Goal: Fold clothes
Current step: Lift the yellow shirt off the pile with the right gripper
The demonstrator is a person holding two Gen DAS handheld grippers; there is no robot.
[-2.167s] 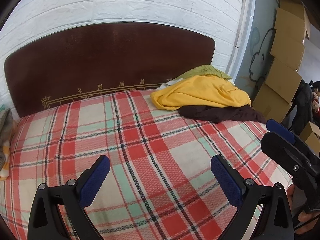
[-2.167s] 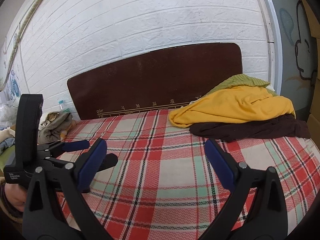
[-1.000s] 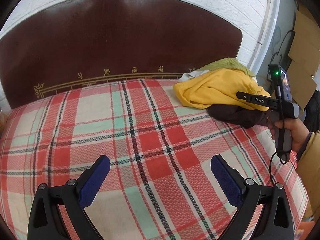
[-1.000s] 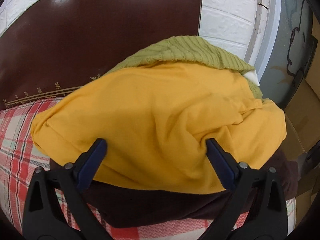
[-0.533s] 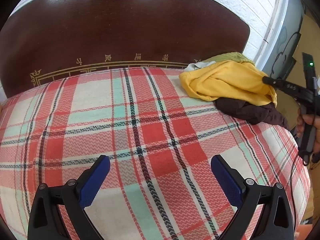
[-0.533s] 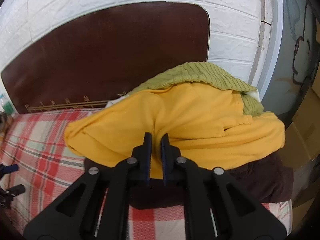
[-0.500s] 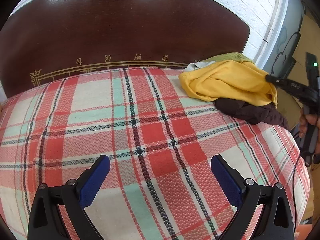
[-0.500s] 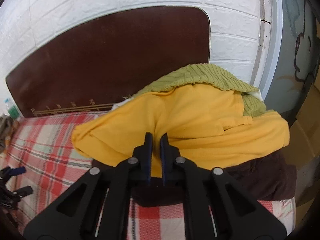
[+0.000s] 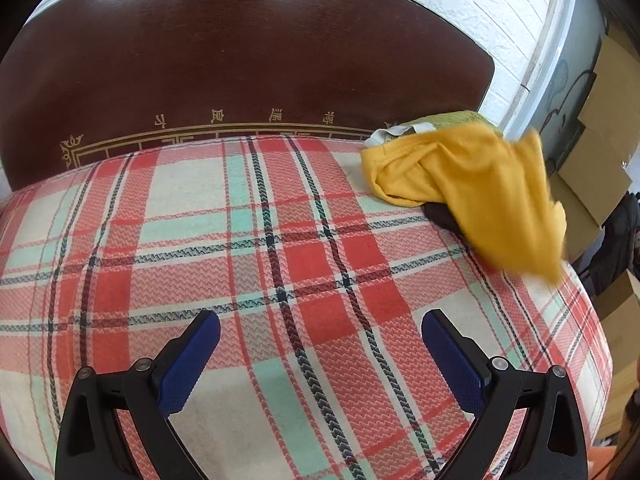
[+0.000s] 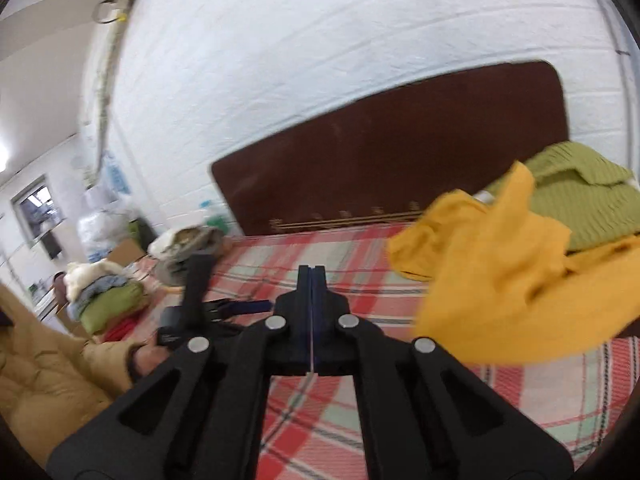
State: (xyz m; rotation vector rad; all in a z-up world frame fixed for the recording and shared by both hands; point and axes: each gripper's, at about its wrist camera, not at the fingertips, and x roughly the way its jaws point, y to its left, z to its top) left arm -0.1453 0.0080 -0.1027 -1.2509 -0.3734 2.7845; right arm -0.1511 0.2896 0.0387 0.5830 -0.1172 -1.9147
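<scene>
Left wrist view: up close, left gripper wide open and empty over the checked bed cover; in the right wrist view, right gripper shut tight, no cloth seen between; farther off, blurry yellow shirt at the bed's right edge, partly over a dark cloth, near the brown headboard.

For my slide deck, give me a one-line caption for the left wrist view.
Open left hand-held gripper over a plaid bed; yellow garment blurred at the right.

Bright, fisheye-warped, right view motion-blurred
</scene>
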